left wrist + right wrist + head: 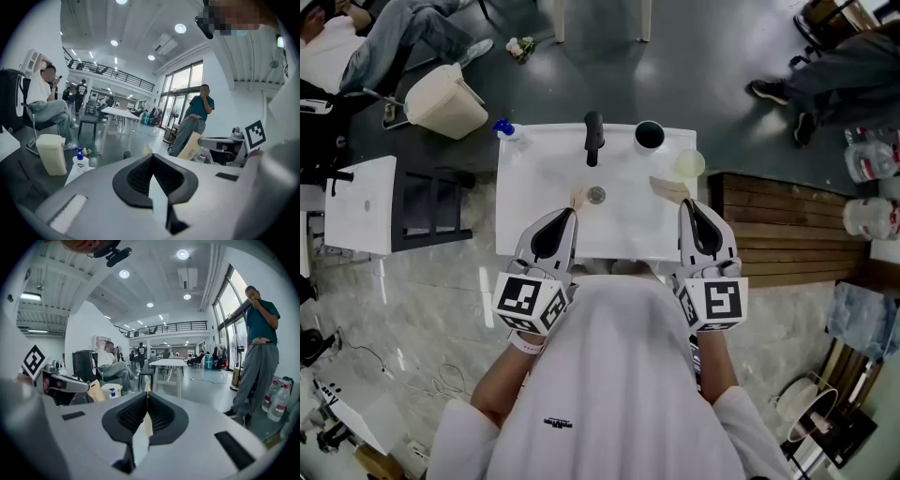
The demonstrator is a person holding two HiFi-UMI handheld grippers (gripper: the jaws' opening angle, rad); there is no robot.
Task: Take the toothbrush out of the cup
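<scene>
In the head view a white sink [525, 178] with a black faucet [593, 138] lies ahead of me. A dark cup [650, 135] stands on its far rim, and a pale translucent cup [689, 165] sits at the right corner. No toothbrush shows in any view. My left gripper [577, 198] hovers over the basin near the drain [596, 195], its tan tips together and nothing between them. My right gripper [669, 187] hangs just short of the pale cup, also shut and empty. In their own views, the left gripper [147, 151] and right gripper [147, 385] point out across the room, jaws meeting.
A blue-capped soap bottle [503, 129] stands at the sink's far left corner, with a cream bin [448, 101] on the floor behind it. A wooden bench [787, 230] runs along the right. A white table [361, 206] is at left. People sit and stand around the room.
</scene>
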